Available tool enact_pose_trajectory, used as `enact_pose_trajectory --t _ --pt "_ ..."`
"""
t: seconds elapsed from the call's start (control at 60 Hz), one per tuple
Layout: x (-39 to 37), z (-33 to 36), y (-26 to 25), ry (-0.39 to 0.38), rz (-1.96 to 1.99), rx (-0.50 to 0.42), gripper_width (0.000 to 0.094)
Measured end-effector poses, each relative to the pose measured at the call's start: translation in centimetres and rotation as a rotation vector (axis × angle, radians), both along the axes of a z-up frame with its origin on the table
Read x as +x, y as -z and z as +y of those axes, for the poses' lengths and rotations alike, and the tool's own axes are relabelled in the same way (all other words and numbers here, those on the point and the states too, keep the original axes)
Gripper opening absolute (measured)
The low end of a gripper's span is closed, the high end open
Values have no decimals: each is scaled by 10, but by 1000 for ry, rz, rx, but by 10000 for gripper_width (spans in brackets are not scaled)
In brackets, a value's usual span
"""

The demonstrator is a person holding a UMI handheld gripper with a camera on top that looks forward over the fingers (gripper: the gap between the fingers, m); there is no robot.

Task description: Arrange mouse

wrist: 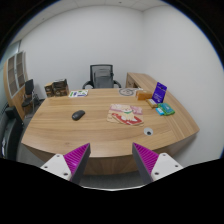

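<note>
A dark mouse (pixel 78 115) lies on the wooden table (pixel 95 130), left of the middle and well beyond my fingers. My gripper (pixel 112 160) is held above the table's near edge. Its two fingers, with their magenta pads (pixel 72 158), stand wide apart with nothing between them. The mouse is ahead and a little left of the left finger.
A sheet with red print (pixel 126 114) lies mid-table. A small white object (pixel 149 131) lies near the right finger. A purple box (pixel 159 92) and teal items (pixel 163 108) are at the right. A black office chair (pixel 101 77) stands behind the table. Shelves (pixel 17 75) are at the left.
</note>
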State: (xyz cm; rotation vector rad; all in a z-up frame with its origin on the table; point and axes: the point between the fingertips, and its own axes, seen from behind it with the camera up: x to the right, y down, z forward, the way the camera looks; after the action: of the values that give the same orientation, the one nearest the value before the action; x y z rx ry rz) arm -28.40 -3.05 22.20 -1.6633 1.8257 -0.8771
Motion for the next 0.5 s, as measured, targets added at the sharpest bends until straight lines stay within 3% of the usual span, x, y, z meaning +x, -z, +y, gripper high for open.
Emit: enact_pose_trajectory --t 0.5 --pt "42 71 27 -80 -6 10 871"
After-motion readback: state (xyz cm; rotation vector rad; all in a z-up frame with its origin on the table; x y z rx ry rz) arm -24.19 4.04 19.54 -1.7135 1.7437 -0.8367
